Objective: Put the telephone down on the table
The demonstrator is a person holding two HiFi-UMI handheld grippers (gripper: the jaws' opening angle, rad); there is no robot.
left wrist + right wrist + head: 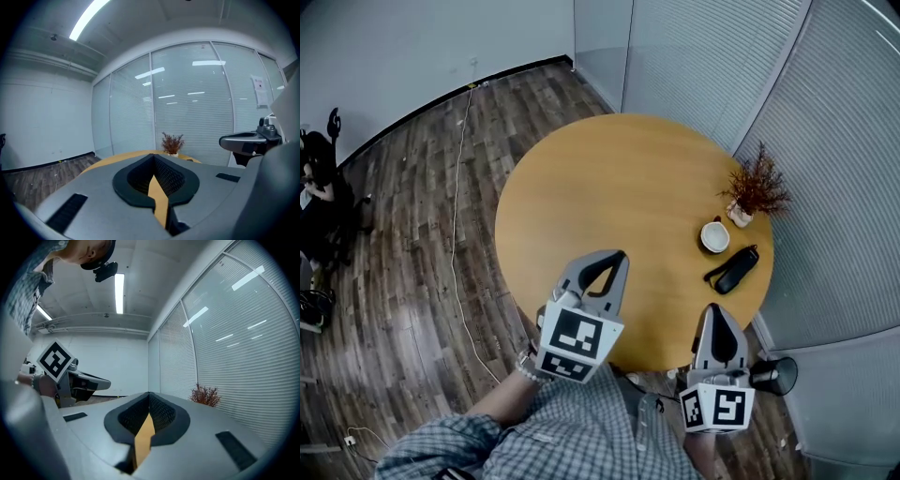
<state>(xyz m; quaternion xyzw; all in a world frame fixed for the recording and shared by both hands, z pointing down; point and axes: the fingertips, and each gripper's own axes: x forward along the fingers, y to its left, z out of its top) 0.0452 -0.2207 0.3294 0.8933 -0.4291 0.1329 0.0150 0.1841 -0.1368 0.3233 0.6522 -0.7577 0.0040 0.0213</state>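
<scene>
**Phone lies on the desk**

Low in the frame, the left hand-held gripper (pixel 617 257) and the right hand-held gripper (pixel 715 310) are both pressed together, holding nothing. Farther up, at the right, the black telephone (pixel 735 270) lies on the round desk (pixel 619 187), near a white cup (pixel 715 236) and a small plant (pixel 755 190).

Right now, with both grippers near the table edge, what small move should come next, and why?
Probably none beyond holding still: the telephone already lies on the table beside the white cup, and the left gripper and right gripper are both shut with nothing between their jaws.
</scene>
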